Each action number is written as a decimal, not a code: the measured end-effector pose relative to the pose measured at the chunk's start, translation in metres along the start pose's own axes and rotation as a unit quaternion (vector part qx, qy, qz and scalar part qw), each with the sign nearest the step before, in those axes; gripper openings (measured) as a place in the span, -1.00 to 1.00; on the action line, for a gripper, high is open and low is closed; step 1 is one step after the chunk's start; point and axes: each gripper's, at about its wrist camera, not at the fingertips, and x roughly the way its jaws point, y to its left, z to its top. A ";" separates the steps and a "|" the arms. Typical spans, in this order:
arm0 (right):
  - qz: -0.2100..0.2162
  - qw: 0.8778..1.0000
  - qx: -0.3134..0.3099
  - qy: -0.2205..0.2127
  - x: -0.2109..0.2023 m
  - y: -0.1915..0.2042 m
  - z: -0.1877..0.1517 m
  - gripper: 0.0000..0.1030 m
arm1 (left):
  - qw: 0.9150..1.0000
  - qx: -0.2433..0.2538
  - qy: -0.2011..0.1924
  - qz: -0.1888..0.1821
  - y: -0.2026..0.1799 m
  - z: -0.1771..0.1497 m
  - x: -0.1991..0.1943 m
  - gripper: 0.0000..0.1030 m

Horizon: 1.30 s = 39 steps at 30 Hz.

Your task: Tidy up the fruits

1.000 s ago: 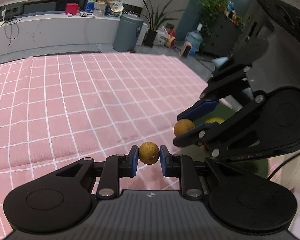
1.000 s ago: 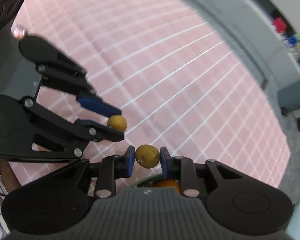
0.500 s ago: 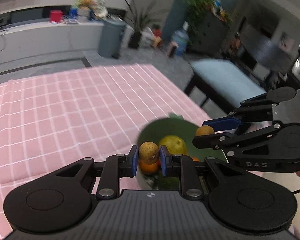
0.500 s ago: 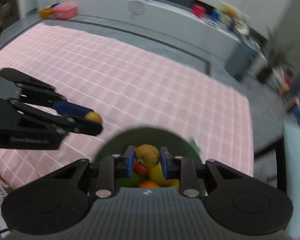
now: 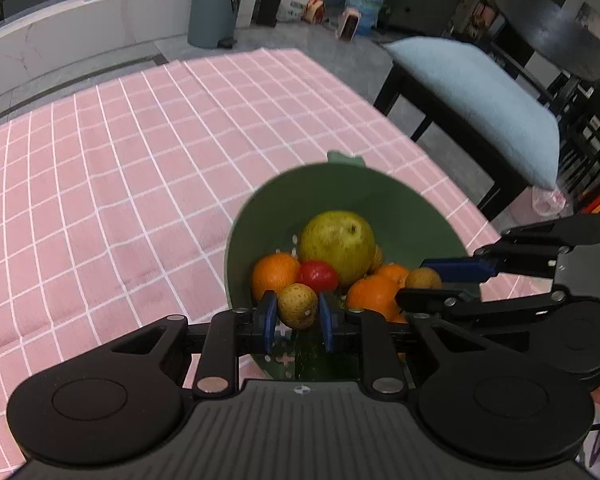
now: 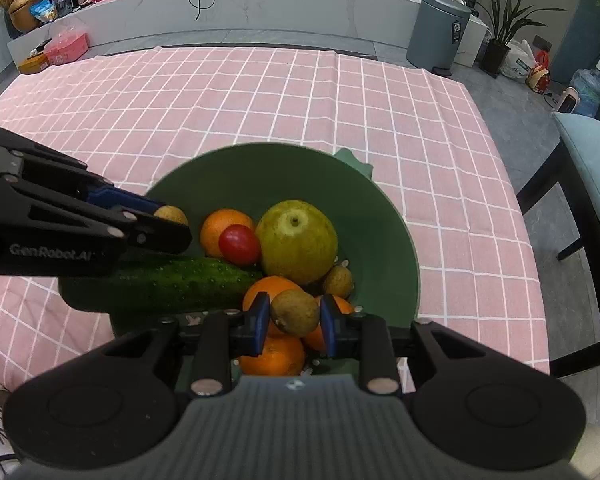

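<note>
A green bowl (image 5: 412,208) (image 6: 380,216) stands on the pink checked cloth and holds a large yellow-green pear (image 5: 336,242) (image 6: 296,240), oranges (image 5: 274,274) (image 6: 224,230), a red tomato (image 5: 318,276) (image 6: 239,244) and a cucumber (image 6: 172,286). My left gripper (image 5: 298,314) is shut on a small brown longan (image 5: 298,310) above the bowl's near side. My right gripper (image 6: 294,316) is shut on another small brown longan (image 6: 294,312) over the oranges. Each gripper shows in the other's view, the left (image 6: 168,220) and the right (image 5: 424,284), both over the bowl.
The pink checked tablecloth (image 6: 260,96) covers the table around the bowl. A dark chair with a pale blue cushion (image 5: 480,92) stands past the table's right edge. A grey bin (image 6: 436,36) and a white counter lie beyond the far edge.
Both grippers have carried their longans from over the bare cloth to above the green bowl. The right gripper's view has rolled upright. The bowl's fruit now fills both views.
</note>
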 end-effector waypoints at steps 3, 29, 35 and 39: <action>0.003 1.000 -0.001 0.002 0.004 -0.001 -0.002 -0.55 | 1.000 -0.001 0.001 0.002 -0.001 -0.001 -0.002 -0.52; -0.016 0.977 0.037 -0.208 -0.136 0.021 -0.045 0.54 | 0.973 0.022 -0.194 0.126 -0.058 -0.043 -0.144 0.46; -0.019 0.963 0.080 -0.258 -0.161 0.032 -0.078 0.63 | 0.963 0.013 -0.215 0.161 -0.070 -0.073 -0.165 0.60; -0.032 0.957 0.097 -0.272 -0.162 0.040 -0.101 0.63 | 0.958 0.005 -0.215 0.187 -0.073 -0.089 -0.164 0.67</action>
